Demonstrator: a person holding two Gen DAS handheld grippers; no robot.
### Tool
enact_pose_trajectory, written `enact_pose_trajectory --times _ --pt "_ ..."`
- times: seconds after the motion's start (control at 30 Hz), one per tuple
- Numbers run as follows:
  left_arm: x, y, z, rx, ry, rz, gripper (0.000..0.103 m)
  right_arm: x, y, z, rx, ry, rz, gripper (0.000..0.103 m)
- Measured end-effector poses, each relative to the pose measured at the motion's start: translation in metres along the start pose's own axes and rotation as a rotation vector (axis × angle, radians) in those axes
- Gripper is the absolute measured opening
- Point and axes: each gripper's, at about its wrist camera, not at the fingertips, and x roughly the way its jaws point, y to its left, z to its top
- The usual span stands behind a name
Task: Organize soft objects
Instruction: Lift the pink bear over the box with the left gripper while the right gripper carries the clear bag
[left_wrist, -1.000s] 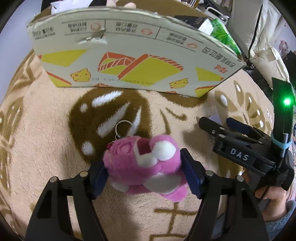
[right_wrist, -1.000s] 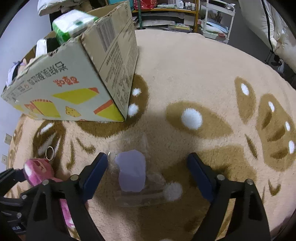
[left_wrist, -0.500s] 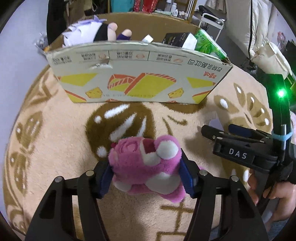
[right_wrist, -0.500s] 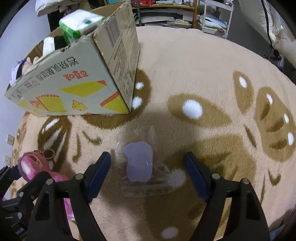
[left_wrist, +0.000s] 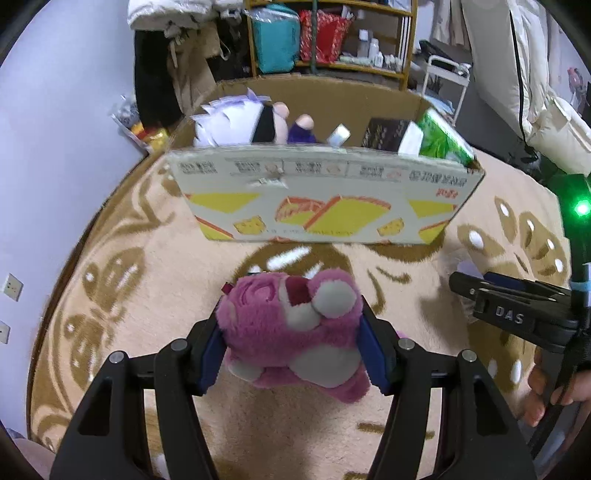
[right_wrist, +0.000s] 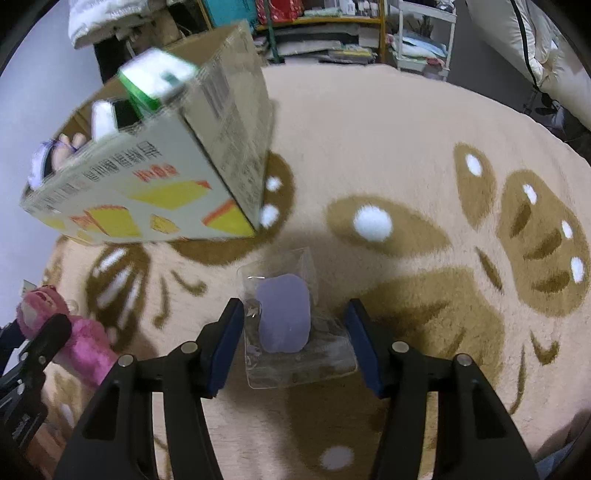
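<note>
My left gripper (left_wrist: 293, 343) is shut on a pink plush bear (left_wrist: 291, 325) and holds it above the rug, in front of the open cardboard box (left_wrist: 321, 206). The bear also shows in the right wrist view (right_wrist: 62, 332). My right gripper (right_wrist: 295, 339) is open, with its jaws on either side of a lilac soft object in a clear plastic bag (right_wrist: 284, 317) that lies on the rug. The right gripper shows at the right of the left wrist view (left_wrist: 517, 314).
The box holds a white-haired plush doll (left_wrist: 236, 122), a dark box (left_wrist: 384, 134) and a green pack (left_wrist: 443, 142). The beige rug (right_wrist: 424, 147) with brown patterns covers the floor. Shelves (left_wrist: 332, 40) and a white cart (left_wrist: 443, 81) stand behind the box.
My left gripper has lifted the pink bear off the rug, so the box interior now shows. My right gripper has moved forward around the bagged lilac object, its jaws narrower than before.
</note>
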Motion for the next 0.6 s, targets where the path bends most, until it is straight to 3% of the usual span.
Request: enact_pose_trajectory --times 0.37,0.6 --pt "-0.046 0.004 0.004 -0.002 -0.198 0.064 0.062 -0.069 0.011 -0.012 -0.032 -0.234 0.105 0.06" --pt "-0.081 0.01 0.009 -0.003 -0.351 0.11 0.062 -0.093 0.016 0.01 -0.047 -0.363 0.146 0.06"
